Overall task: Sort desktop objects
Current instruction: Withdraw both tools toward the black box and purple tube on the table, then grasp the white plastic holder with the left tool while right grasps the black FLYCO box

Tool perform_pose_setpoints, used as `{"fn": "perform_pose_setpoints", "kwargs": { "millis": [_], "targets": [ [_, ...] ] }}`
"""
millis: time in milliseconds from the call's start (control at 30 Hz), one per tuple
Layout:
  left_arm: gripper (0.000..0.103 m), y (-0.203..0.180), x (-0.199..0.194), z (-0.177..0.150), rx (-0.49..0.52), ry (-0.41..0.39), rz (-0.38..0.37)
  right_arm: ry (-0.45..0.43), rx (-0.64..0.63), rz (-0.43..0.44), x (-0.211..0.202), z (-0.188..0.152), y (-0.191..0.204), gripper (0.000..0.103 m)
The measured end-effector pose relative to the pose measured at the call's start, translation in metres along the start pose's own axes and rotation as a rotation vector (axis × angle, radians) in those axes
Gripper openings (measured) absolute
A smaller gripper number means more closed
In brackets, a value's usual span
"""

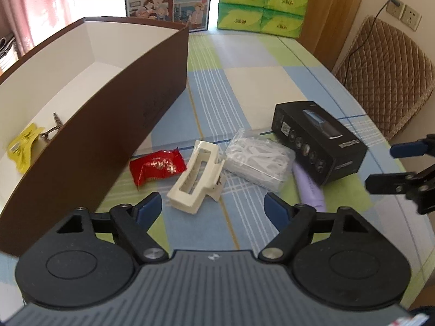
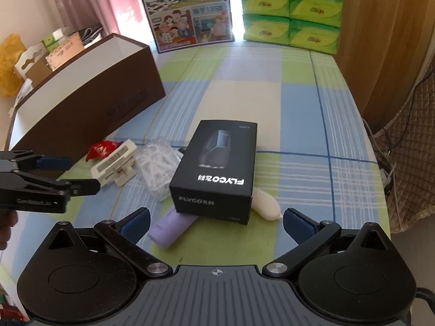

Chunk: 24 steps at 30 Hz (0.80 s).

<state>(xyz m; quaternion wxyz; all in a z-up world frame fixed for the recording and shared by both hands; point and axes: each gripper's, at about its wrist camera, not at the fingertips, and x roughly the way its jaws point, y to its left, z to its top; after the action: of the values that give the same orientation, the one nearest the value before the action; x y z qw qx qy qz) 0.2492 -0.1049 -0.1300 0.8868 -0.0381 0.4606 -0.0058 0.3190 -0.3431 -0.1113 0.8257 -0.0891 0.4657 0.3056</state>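
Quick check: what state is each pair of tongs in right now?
Left tongs: open, holding nothing, above the cream hair claw.
Right tongs: open, holding nothing.

Checked cloth in green, blue and cream over the counter (image 2: 299,125). At twelve o'clock, bright daylight through a narrow gap, with a picture poster (image 2: 187,11) leaning just left of it and stacked green tissue packs (image 2: 291,11) just right. Pink curtain (image 2: 81,0) at eleven o'clock. Wooden panel (image 2: 380,40) at one o'clock. At two o'clock, a quilted brown chair back (image 1: 386,76), beside wall sockets (image 1: 405,13) with a dark cable plugged in.
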Motion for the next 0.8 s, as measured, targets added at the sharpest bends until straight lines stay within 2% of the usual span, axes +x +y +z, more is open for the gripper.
{"fn": "perform_pose_setpoints", "kwargs": {
  "millis": [200,333,400,433,467,533,633,733,800],
  "targets": [
    [0.079,0.009,0.037,0.008,0.025,0.046,0.008,0.012,0.031,-0.026,0.007,0.003,-0.007,0.101],
    [0.059,0.016,0.057,0.01,0.002,0.084,0.001,0.021,0.05,-0.036,0.009,0.004,-0.012,0.101],
    [0.053,0.017,0.061,0.009,-0.012,0.095,-0.008,0.025,0.057,-0.04,0.01,0.005,-0.015,0.101],
    [0.043,0.017,0.062,0.008,-0.015,0.101,-0.02,0.027,0.06,-0.044,0.011,0.005,-0.016,0.101],
    [0.039,0.016,0.062,0.006,-0.016,0.109,-0.042,0.029,0.063,-0.047,0.011,0.006,-0.017,0.101],
    [0.039,0.011,0.061,0.002,-0.005,0.121,-0.076,0.034,0.068,-0.051,0.013,0.007,-0.019,0.101],
    [0.041,0.005,0.059,-0.002,0.012,0.121,-0.064,0.039,0.072,-0.052,0.015,0.008,-0.021,0.101],
    [0.047,0.006,0.061,0.003,-0.012,0.11,-0.063,0.035,0.068,-0.049,0.015,0.01,-0.021,0.101],
    [0.047,0.005,0.064,0.008,-0.018,0.106,-0.054,0.032,0.064,-0.047,0.014,0.011,-0.02,0.101]
  ]
}}
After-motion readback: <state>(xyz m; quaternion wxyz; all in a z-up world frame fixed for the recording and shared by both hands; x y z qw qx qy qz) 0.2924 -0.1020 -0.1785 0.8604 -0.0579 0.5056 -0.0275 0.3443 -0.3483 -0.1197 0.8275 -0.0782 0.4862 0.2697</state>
